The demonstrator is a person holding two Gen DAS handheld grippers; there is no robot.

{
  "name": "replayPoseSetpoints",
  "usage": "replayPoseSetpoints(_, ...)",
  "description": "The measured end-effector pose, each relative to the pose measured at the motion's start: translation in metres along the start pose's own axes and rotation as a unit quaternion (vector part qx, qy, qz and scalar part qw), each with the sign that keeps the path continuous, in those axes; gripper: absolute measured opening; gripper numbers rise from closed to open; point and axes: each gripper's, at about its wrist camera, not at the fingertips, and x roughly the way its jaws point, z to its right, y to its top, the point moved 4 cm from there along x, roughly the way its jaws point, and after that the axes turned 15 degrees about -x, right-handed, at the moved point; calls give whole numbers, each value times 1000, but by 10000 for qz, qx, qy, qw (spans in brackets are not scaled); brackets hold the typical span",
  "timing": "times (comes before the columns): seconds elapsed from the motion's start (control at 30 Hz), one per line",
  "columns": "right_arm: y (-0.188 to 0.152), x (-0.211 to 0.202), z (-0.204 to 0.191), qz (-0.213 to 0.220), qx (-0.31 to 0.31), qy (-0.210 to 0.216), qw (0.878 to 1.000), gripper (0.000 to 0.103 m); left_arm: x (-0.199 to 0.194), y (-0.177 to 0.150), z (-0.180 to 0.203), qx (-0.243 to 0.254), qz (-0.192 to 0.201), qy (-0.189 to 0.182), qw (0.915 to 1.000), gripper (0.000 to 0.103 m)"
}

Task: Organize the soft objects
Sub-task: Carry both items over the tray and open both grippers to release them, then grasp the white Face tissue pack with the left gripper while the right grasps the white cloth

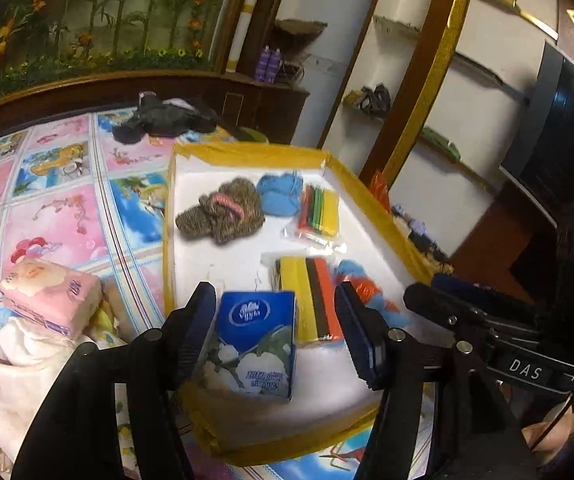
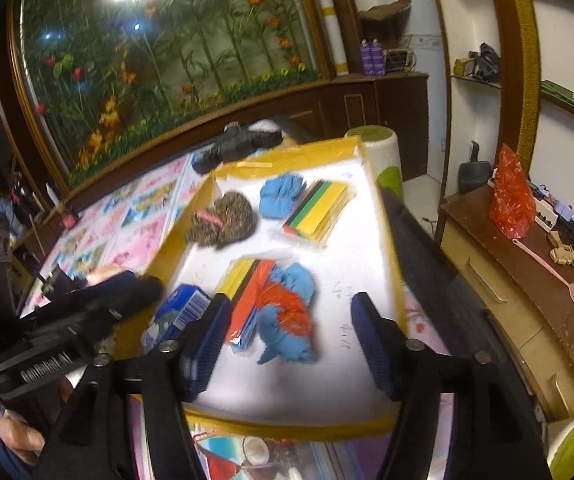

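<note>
My left hand-held gripper [image 1: 275, 332] stands apart around the blue tissue pack [image 1: 253, 346], set at the tray's [image 1: 247, 152] near-left corner; my right hand-held gripper [image 2: 287, 340], also apart, straddles the blue-and-orange cloth [image 2: 287, 320], grouping soft things together.

"Vinda" on tissue pack [image 1: 253, 344]; "DAS" (right gripper [image 1: 525, 372]).

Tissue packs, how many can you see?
2. The blue tissue pack sits in the white tray, near corner, between the left gripper fingers. The pink tissue pack lies outside, on the cartoon cloth.
</note>
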Motion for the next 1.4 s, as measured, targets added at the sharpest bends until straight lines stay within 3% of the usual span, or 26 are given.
replayPoseSetpoints(0.03,-1,-7,2,73,60,-1,10000,71,-8,4,-2,-72,169,-22,9998,75)
replayPoseSetpoints(0.13,-8,-24,-1,217,108,109,9996,72,-23,13,-14,-280,501,86,9983,76)
replayPoseSetpoints(0.23,-17,-37,-10,269,-52,-21,9996,72,-31,19,-28,-535,526,184,9970,76)
replayPoseSetpoints(0.57,-44,-80,-59,570,-322,416,9970,72,-95,-3,-77,-713,893,420,9926,76)
replayPoseSetpoints(0.73,-54,-70,-87,543,-376,872,9940,72,-133,-33,-128,-979,920,657,9888,76)
replayPoseSetpoints(0.93,-52,-42,-115,223,-352,1476,9882,73,-179,-52,-186,-1577,1194,798,9770,76)
replayPoseSetpoints(1.07,-35,-37,-114,238,-591,1465,9872,75,-175,-57,-209,-2121,909,590,9712,76)
replayPoseSetpoints(1.1,-31,-36,-114,277,-648,1409,9875,81,-170,-58,-211,-2185,791,567,9710,76)
replayPoseSetpoints(1.2,-21,-32,-111,325,-746,1325,9878,85,-158,-59,-206,-2108,544,621,9740,76)
replayPoseSetpoints(1.4,-10,-4,-103,125,-610,1196,9909,86,-153,-63,-194,-1736,461,702,9812,76)
